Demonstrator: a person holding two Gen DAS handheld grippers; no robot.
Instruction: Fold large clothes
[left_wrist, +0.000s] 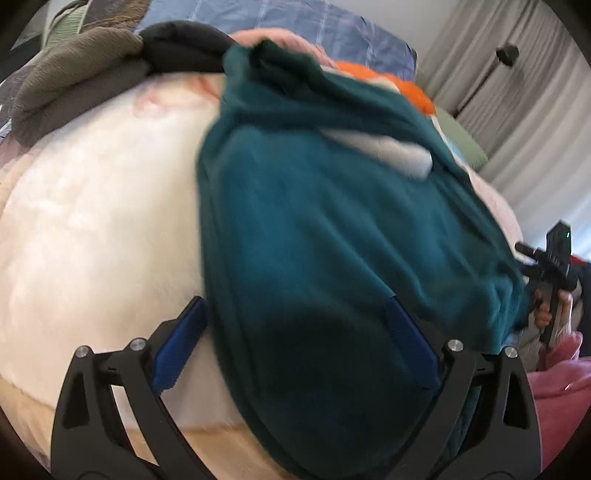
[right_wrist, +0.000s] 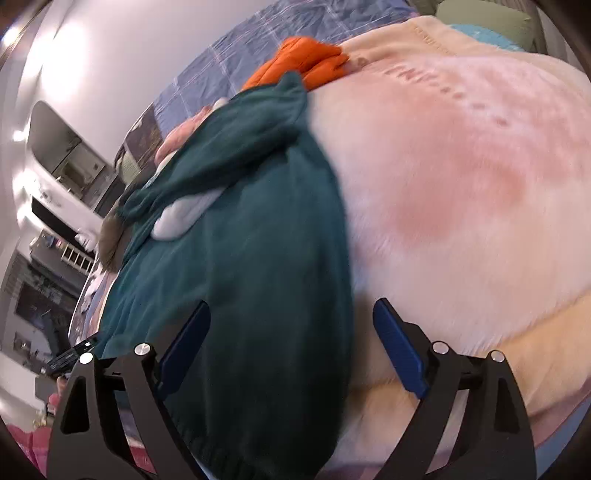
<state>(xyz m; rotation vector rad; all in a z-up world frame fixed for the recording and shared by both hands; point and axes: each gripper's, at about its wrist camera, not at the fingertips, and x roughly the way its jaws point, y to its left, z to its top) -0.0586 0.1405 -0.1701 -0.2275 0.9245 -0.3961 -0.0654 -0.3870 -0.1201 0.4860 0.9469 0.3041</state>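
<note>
A dark teal sweatshirt (left_wrist: 332, 229) lies spread on a pale pink fleece blanket (left_wrist: 96, 206), its white-lined neck opening (left_wrist: 391, 147) toward the far end. My left gripper (left_wrist: 295, 314) is open, its blue pads on either side of the sweatshirt's near hem edge. In the right wrist view the sweatshirt (right_wrist: 240, 258) fills the left half, on the blanket (right_wrist: 461, 221). My right gripper (right_wrist: 291, 314) is open over the sweatshirt's near edge. The right gripper's body (left_wrist: 550, 273) shows at the far right of the left wrist view.
An orange garment (right_wrist: 306, 62) and a blue checked sheet (left_wrist: 295, 22) lie beyond the sweatshirt. Brown and black clothes (left_wrist: 110, 62) are piled at the far left. Grey curtains (left_wrist: 535, 110) hang at the right. Pink fabric (left_wrist: 561, 398) is at the near right.
</note>
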